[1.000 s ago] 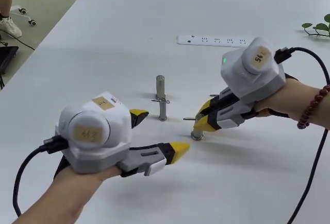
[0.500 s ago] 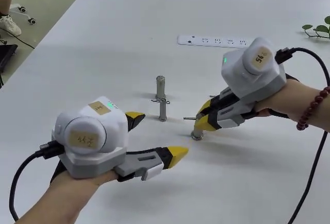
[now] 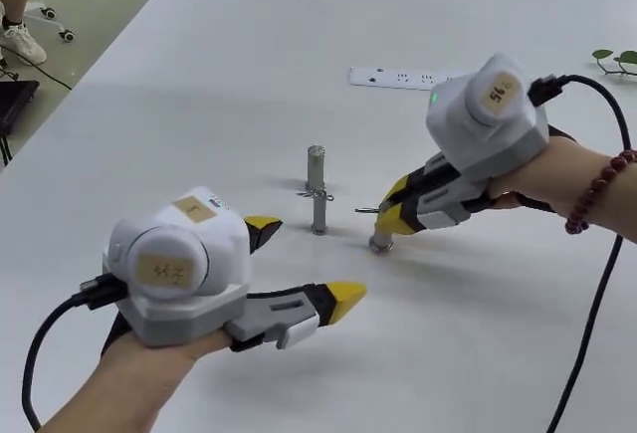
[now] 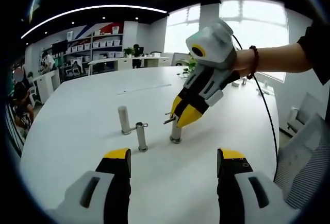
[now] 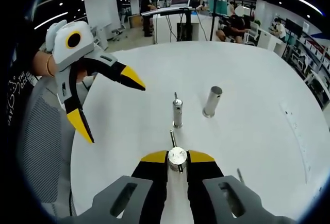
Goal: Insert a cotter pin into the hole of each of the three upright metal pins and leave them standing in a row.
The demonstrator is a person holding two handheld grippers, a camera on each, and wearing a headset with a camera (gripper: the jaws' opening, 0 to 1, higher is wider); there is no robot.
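Three metal pins stand on the white table point(image 3: 199, 105). The far pin point(image 3: 316, 166) is bare. The middle pin point(image 3: 319, 210) has a cotter pin across its top. My right gripper point(image 3: 393, 219) is shut with its yellow tips against the top of the near pin point(image 3: 381, 243), and a cotter pin point(image 3: 366, 210) sticks out leftwards from it. In the right gripper view the near pin's top point(image 5: 177, 158) sits between the jaws, the cotter pin point(image 5: 172, 138) pointing ahead. My left gripper point(image 3: 306, 259) is open at the near left, holding nothing, facing the pins point(image 4: 141, 136).
A white power strip point(image 3: 403, 79) lies at the back of the table. Green leaves point(image 3: 617, 58) show at the far right edge. The table's left edge runs along the floor, where a chair base point(image 3: 45, 17) stands. Cables trail from both grippers.
My right gripper has shifted a little away from me, taking the near pin with it, closer to the middle pin's line. The left gripper has barely moved.
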